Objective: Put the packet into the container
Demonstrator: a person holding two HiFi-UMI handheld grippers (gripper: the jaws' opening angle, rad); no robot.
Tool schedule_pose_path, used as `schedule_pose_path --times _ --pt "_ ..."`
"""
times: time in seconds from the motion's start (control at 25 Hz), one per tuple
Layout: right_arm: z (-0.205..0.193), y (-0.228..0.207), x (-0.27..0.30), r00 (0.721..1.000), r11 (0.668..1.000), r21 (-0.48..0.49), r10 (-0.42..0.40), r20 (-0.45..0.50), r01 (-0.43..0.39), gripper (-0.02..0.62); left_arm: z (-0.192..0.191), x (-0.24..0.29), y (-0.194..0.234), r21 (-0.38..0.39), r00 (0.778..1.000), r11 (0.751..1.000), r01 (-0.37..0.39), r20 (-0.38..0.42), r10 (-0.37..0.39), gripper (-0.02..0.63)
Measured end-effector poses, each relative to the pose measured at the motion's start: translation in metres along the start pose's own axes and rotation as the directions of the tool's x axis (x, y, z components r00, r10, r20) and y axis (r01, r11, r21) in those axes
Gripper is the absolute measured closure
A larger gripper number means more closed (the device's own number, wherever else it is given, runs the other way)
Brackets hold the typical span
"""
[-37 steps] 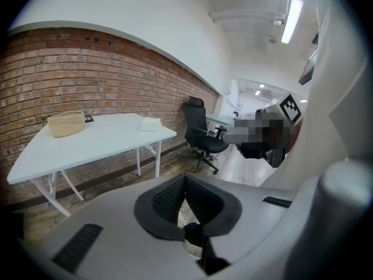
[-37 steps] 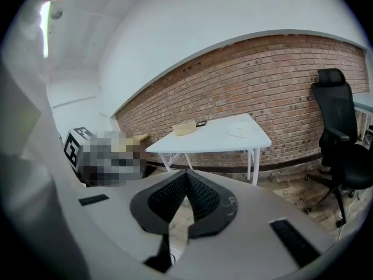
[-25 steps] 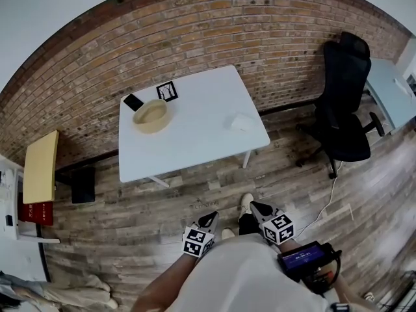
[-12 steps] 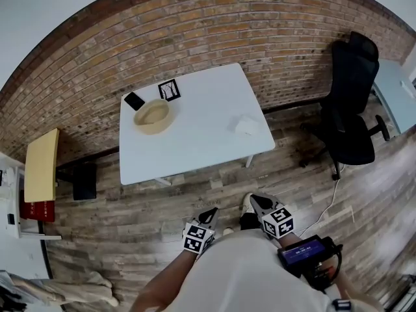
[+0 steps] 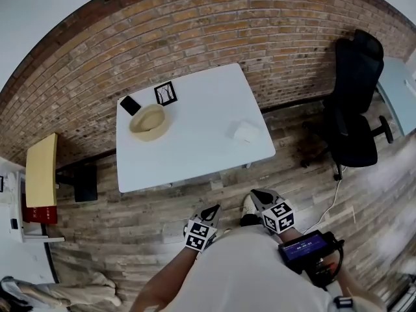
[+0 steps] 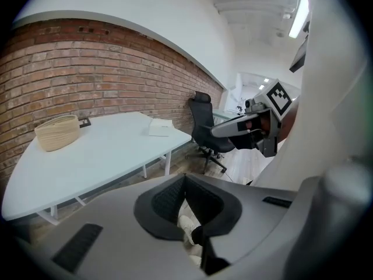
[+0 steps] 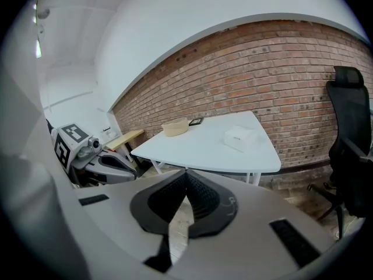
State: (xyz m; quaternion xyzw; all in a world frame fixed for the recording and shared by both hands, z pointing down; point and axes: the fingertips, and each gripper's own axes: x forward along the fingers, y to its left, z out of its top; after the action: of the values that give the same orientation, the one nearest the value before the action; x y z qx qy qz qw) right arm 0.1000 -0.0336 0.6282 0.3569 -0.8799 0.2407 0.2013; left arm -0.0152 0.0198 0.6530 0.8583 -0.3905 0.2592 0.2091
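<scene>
A white packet [image 5: 246, 132] lies near the right edge of the white table [image 5: 195, 142]. The container, a tan woven bowl [image 5: 149, 121], stands at the table's far left. Both grippers hang low in front of the person's body, over the wooden floor and well short of the table. My left gripper [image 5: 213, 208] is shut with nothing in it, and so is my right gripper [image 5: 255, 194]. The left gripper view shows the bowl [image 6: 57, 133] and the packet [image 6: 159, 127] far off. The right gripper view shows the bowl [image 7: 175, 126] and the packet [image 7: 240, 137] too.
A black phone [image 5: 130, 104] and a marker card [image 5: 166, 93] lie behind the bowl. A brick wall backs the table. A black office chair [image 5: 354, 109] stands to the right; a yellow board [image 5: 40, 169] and a black box [image 5: 83, 182] stand to the left.
The table has drifted slightly lower and nearer in the head view. Both grippers stay shut and hang in about the same place by the body.
</scene>
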Motion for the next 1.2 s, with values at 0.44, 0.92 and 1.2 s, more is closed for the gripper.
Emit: schedule_pose_path --times 0.44,0.92,1.2 --pt "0.035 -0.054 0.023 1.0 1.0 0.009 0.01 0.008 -0.01 0.589 0.046 0.04 0.022 0.005 1.0 1.0 -0.008 -0.011 0.008 0.597" --pt "0.05 -0.098 0.04 0.998 0.998 0.027 0.059 -0.02 -0.059 0.589 0.08 0.082 0.035 -0.009 0.998 0.999 -0.035 -0.044 0.035 0.597" --pt "0.06 -0.115 0.055 0.996 0.995 -0.066 0.073 -0.051 -0.076 0.588 0.099 0.098 0.034 0.018 0.997 0.999 -0.039 -0.062 0.04 0.597"
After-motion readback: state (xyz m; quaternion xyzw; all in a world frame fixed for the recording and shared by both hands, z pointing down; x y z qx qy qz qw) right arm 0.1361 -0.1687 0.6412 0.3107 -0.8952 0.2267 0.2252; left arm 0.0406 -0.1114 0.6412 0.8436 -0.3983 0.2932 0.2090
